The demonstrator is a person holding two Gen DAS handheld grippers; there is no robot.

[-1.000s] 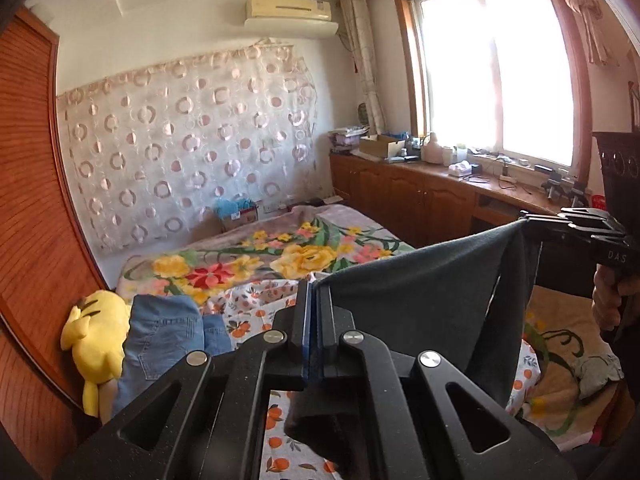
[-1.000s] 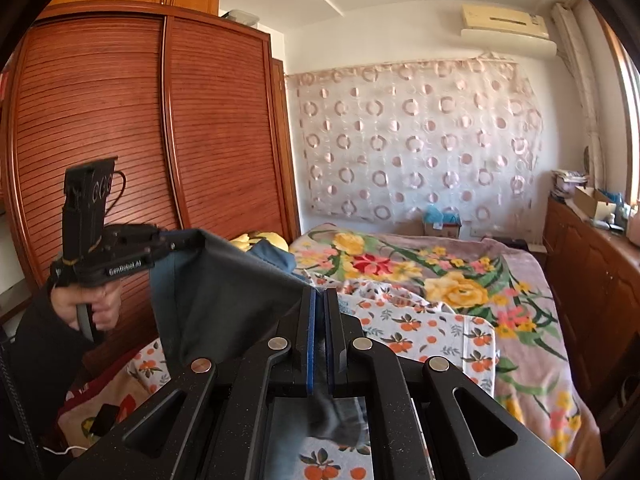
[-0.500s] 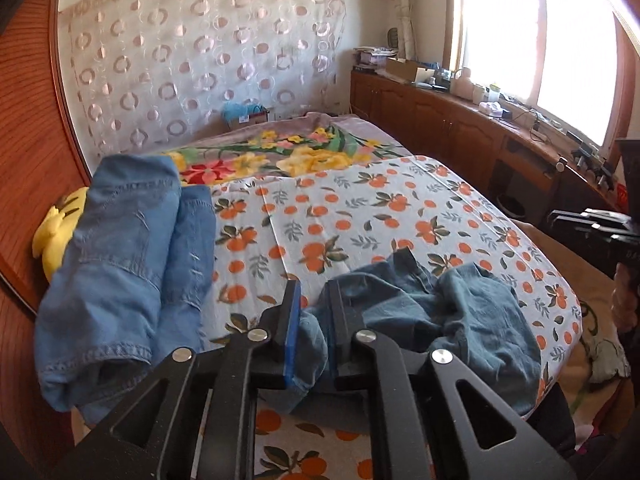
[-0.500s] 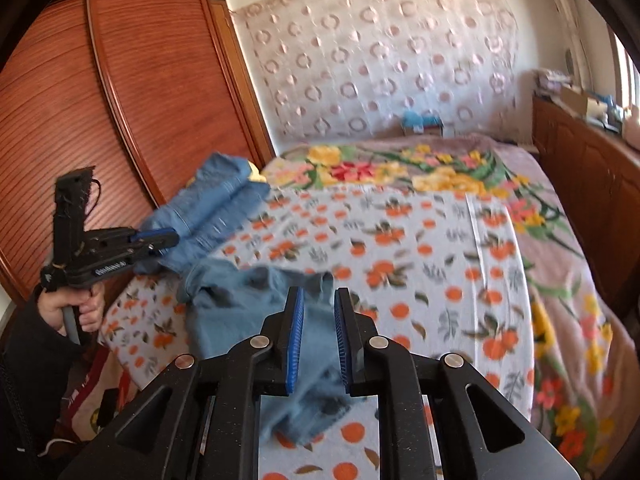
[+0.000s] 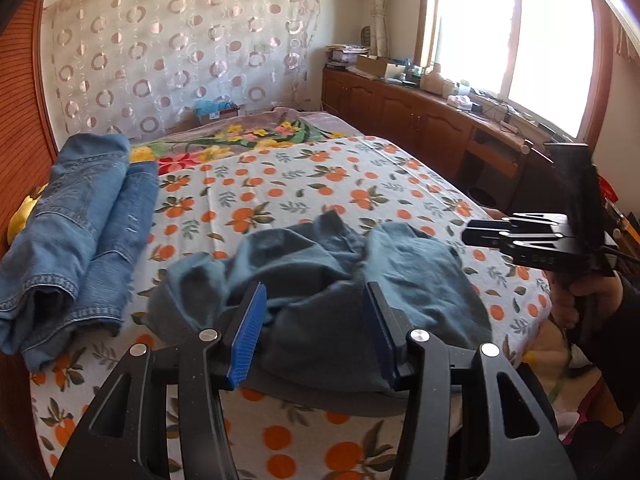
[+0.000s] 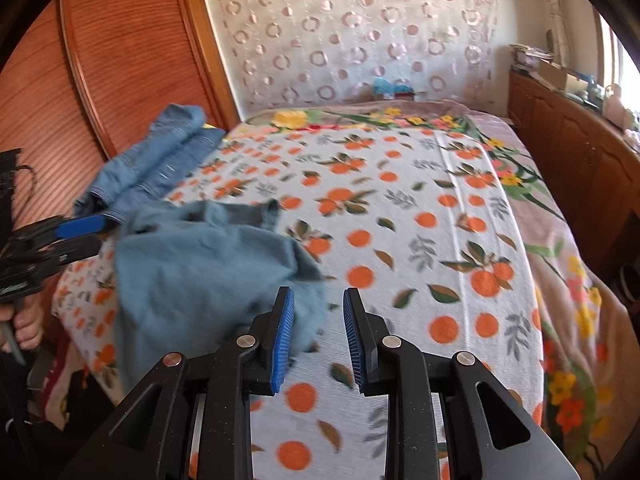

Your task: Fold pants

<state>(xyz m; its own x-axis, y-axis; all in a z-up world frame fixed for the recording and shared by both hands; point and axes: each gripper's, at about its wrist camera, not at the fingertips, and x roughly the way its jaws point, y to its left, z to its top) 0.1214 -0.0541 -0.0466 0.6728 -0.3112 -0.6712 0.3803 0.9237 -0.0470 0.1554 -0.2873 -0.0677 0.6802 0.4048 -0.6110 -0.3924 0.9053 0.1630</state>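
1. The teal pants point(image 5: 328, 280) are lying crumpled on the bed point(image 5: 360, 184) near its front edge, placed within reach of both tools for spreading.
2. The left gripper point(image 5: 316, 332) is hovering over the heap, jaws standing wide apart and holding nothing.
3. The right gripper point(image 6: 318, 332) is sitting at the heap's right edge, jaws also apart and empty.
4. Folded jeans point(image 5: 76, 232) are resting aside, likely finished.
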